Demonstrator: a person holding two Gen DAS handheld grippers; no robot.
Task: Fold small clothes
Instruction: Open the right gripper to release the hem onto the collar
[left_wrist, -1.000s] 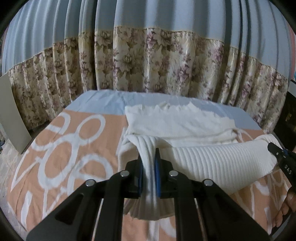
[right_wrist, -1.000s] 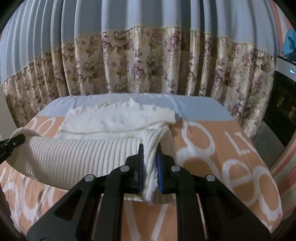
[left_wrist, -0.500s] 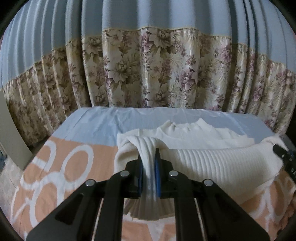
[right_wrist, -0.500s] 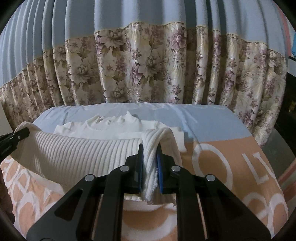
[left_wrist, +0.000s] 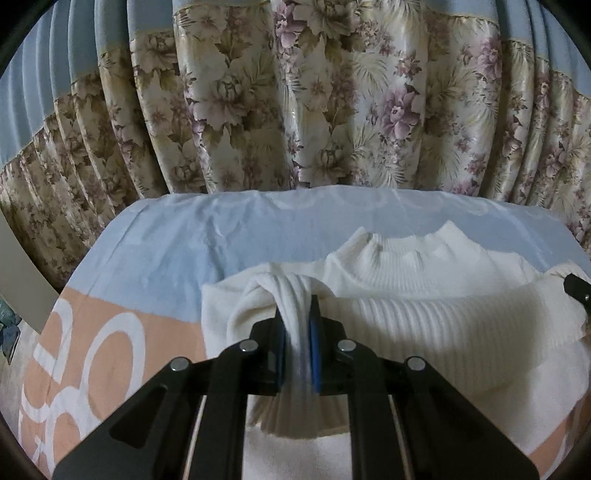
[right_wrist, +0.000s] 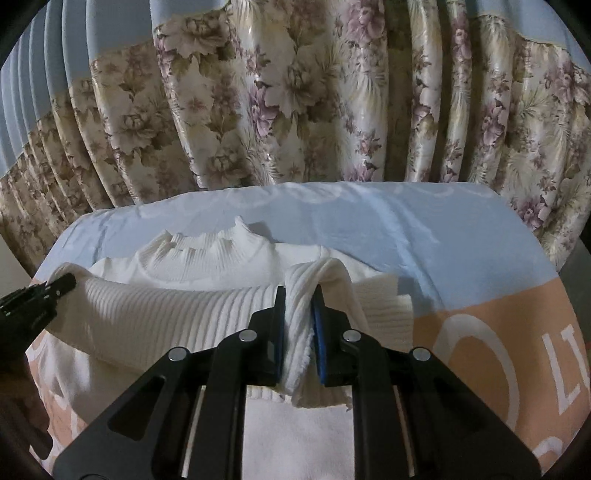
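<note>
Cream ribbed knit sweater (left_wrist: 436, 321) lies half-folded, hem pinched by left gripper (left_wrist: 295, 328) and right gripper (right_wrist: 298, 321); lower body hidden.

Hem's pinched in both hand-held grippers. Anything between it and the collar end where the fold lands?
Nothing visible. The left hand-held gripper and right hand-held gripper both clamp the ribbed hem; beyond it lies only the sweater up to its collar, flat on the bedspread.
</note>
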